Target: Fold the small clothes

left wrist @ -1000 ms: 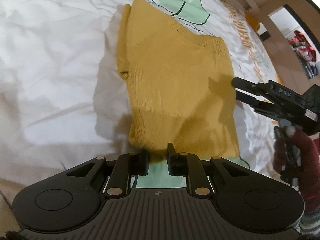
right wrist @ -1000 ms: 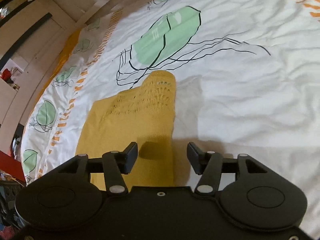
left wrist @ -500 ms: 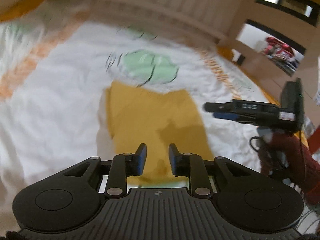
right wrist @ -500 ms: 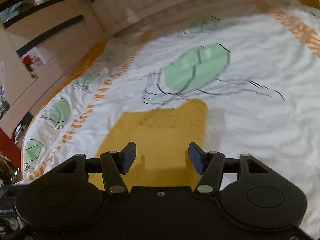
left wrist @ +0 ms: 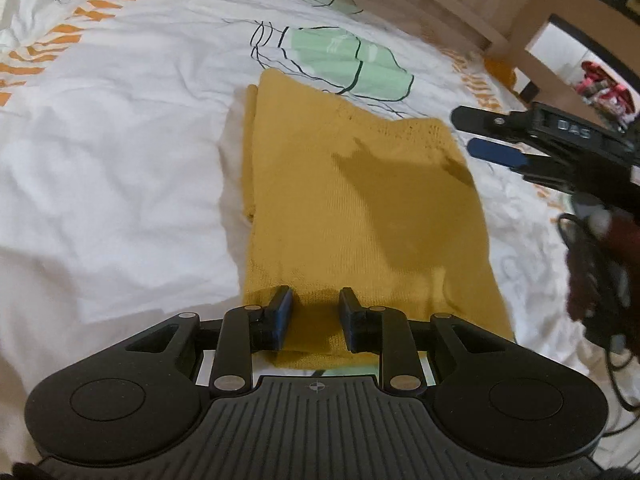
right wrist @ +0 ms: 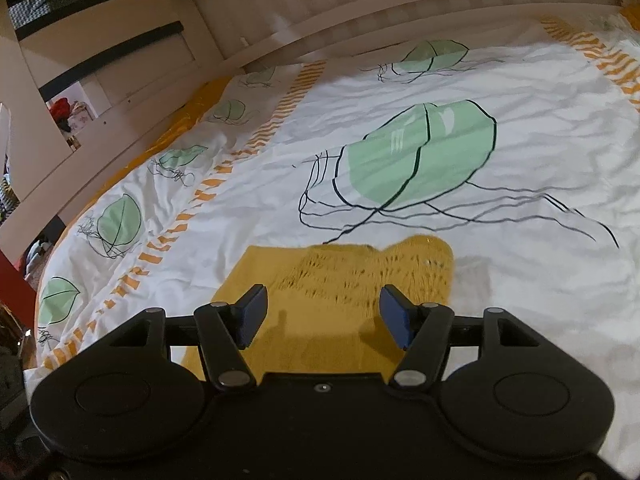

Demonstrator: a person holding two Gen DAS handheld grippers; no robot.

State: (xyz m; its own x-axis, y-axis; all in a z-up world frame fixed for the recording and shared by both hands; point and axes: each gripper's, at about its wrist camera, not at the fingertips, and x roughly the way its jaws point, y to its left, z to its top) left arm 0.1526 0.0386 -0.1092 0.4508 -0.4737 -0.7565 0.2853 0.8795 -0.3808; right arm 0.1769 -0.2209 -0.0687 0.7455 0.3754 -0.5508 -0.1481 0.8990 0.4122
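The yellow knitted garment (left wrist: 360,216) lies folded and flat on the white bedcover (left wrist: 112,168), and it stretches forward from the jaws of the left gripper (left wrist: 315,316) toward a green jellyfish print (left wrist: 348,60) on the cover. The left gripper has its jaws narrowly apart, with nothing between them; the near edge of the garment is seen directly under and between the two blue pads (left wrist: 283,312), but I cannot tell if the pads touch the cloth. On the side to the left of these jaws, the garment shows a doubled edge, where one layer lies over another. To the right of the left jaws, the right gripper (left wrist: 476,136) reaches in from the side above the far right corner of the garment, and its shadow falls on the yellow cloth. In the right wrist view, the right gripper (right wrist: 323,314) has its jaws wide apart and holds nothing. Between and ahead of these jaws is the upper part of the garment (right wrist: 348,280), with an openwork pattern of small holes in the knit. Beyond it, further ahead of the jaws, the large green jellyfish print (right wrist: 416,160) is seen on the bedcover (right wrist: 540,280), and a band of orange stripes (right wrist: 208,192) runs along the cover to the left of the jaws. A wooden bed frame (right wrist: 360,12) stands behind the cover.
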